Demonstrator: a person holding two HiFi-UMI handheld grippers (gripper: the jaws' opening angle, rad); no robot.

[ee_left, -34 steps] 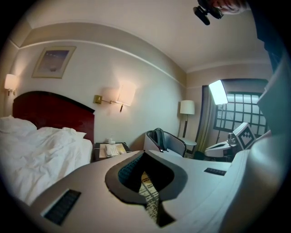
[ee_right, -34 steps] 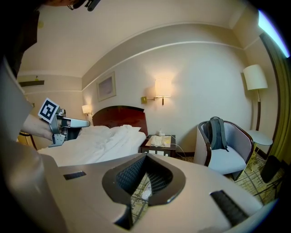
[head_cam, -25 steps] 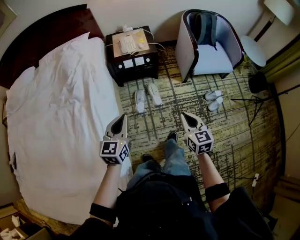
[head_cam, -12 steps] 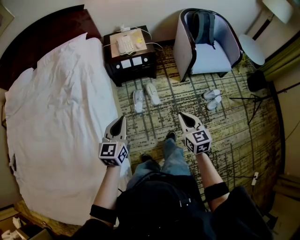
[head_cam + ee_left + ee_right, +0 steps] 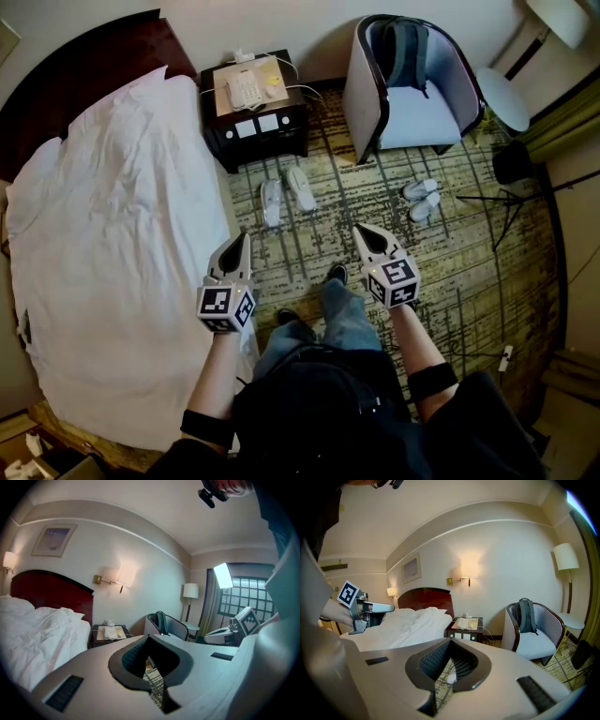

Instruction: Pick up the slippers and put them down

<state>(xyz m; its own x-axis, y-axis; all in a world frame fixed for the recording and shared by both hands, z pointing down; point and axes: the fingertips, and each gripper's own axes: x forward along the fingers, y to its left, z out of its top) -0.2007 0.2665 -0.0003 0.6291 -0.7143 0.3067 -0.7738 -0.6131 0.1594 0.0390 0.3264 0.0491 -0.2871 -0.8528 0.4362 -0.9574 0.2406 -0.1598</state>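
One pair of white slippers [image 5: 286, 194] lies on the patterned carpet in front of the dark nightstand [image 5: 253, 111]. A second white pair [image 5: 419, 199] lies to the right, below the armchair [image 5: 408, 89]. My left gripper [image 5: 241, 239] is held in the air over the bed's edge, shut and empty. My right gripper [image 5: 360, 231] is held level with it on the right, also shut and empty. Both point toward the first pair, well short of it. In the right gripper view a bit of a white slipper [image 5: 451, 678] shows through the jaw notch.
A bed with a white duvet [image 5: 112, 234] fills the left side. A phone and cables sit on the nightstand. A backpack [image 5: 405, 52] rests in the armchair. A lamp base and dark stand [image 5: 516, 164] occupy the right. The person's legs and shoes [image 5: 335, 275] are below the grippers.
The whole view has drifted slightly: slippers, nightstand and chair sit a little higher and further left. Both grippers have edged forward a little, still shut.
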